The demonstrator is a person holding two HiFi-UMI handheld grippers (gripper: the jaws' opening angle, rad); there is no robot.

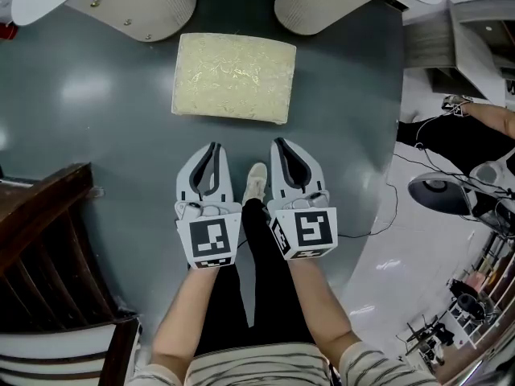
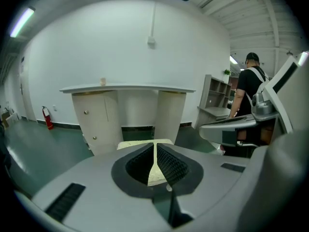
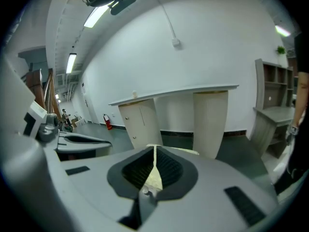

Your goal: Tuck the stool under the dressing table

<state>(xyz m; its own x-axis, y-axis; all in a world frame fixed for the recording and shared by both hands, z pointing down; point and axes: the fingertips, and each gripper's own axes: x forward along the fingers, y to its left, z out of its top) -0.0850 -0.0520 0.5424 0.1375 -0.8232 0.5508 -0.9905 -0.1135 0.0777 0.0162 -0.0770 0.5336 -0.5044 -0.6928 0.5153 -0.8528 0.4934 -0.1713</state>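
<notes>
Before stool (image 1: 233, 77), fingers (image 1: 208, 167) together, empty

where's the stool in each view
Head view: stool at upper centre, on the floor below the two pedestals.
Left gripper view: stool is a pale strip low at centre, just past the jaws.
Right gripper view: stool shows the same way, low and right of centre.
Shared landmark: the dressing table behind it.

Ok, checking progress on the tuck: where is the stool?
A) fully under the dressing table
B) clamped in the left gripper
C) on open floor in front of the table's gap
C: the stool sits on the floor, before the gap between the pedestals of the dressing table.
</notes>
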